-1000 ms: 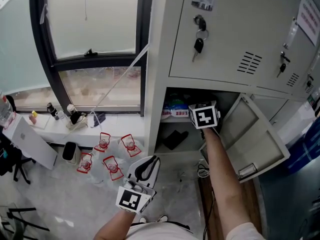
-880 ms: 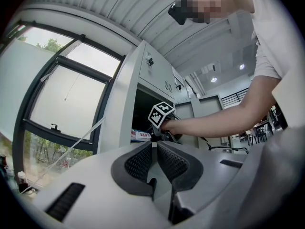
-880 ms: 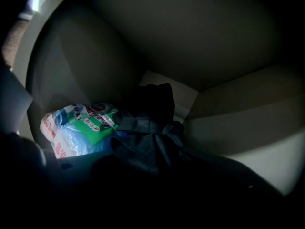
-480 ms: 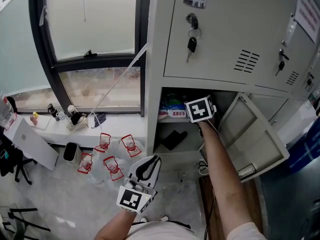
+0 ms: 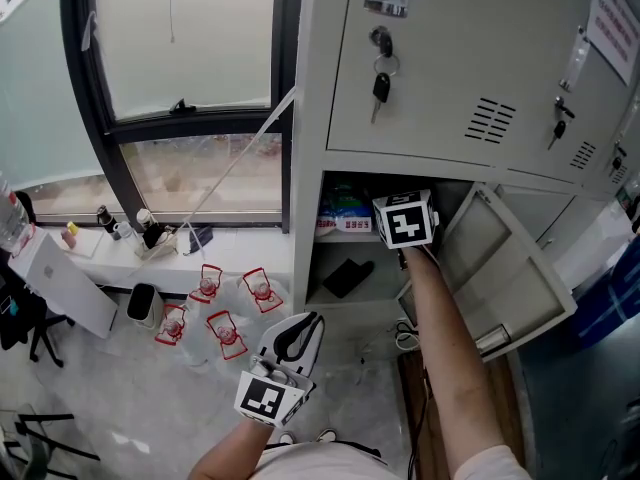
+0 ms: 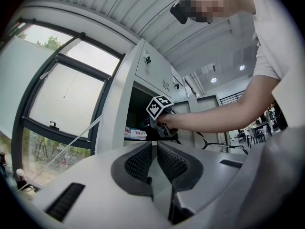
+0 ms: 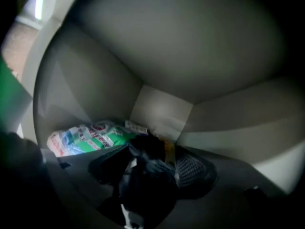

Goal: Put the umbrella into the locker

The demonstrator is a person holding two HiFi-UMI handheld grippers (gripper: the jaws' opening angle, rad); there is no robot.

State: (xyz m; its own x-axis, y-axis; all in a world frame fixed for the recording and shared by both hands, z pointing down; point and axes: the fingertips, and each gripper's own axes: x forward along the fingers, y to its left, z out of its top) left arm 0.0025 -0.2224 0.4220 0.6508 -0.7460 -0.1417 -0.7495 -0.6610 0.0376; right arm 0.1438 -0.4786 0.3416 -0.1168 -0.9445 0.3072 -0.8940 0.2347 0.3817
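Letting go of the umbrella [image 7: 142,194] inside the locker [image 5: 430,78], on the floor of the open compartment, near a green-and-white packet [image 7: 88,136]. At the right gripper [image 7: 150,168]: spread to the full, just been opening, with the dark folded bundle between the jaws and seemingly no longer pinched. Judged best: draw straight back out, kept wide and lifted a touch, so as not to snag fabric or drag it over the lip. Mind the swung-open door [image 5: 505,273]. At the left gripper [image 6: 155,160]: pressed together on nothing, low and well clear of the locker.
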